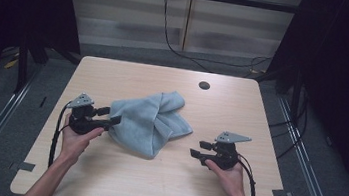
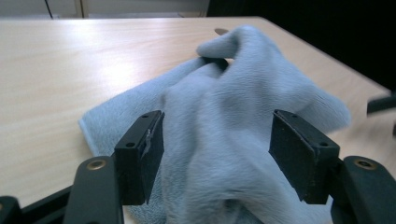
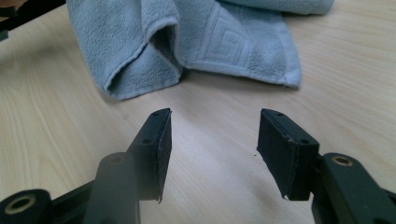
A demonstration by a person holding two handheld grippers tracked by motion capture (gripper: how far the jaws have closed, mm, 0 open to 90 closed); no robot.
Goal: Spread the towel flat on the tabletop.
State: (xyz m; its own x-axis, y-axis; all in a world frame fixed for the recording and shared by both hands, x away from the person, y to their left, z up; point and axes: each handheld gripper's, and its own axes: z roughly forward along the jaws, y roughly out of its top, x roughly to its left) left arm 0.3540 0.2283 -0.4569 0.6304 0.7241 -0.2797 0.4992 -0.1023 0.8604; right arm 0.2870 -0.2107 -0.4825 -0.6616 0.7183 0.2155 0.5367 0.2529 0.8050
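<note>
Pale blue towel (image 1: 151,122) lies crumpled near the middle of the light wooden surface (image 1: 117,176), bunched into a loose heap with one lobe pointing toward the far right and a flatter fold spreading toward the near side. A dark round hole (image 1: 204,85) sits in the surface beyond it, well apart from the cloth.

Left gripper (image 1: 109,115), held in the person's left hand (image 1: 75,141), sits at the towel's left edge. In the left gripper view its jaws stand wide apart with a raised fold of the towel (image 2: 224,140) between them; the left pad (image 2: 150,149) is at the cloth's edge, but there is no sign of the pads pinching it.

Right gripper (image 1: 199,149), in the right hand (image 1: 229,178), is to the right of the towel and apart from it, jaws pointing left toward the cloth. In the right gripper view the jaws are partly apart over bare wood, nothing between them. Ahead of them lies the towel's (image 3: 196,42) near edge: a folded corner and a woven square border pattern, flat on the surface.

Cables trail from both grippers back toward the person.
</note>
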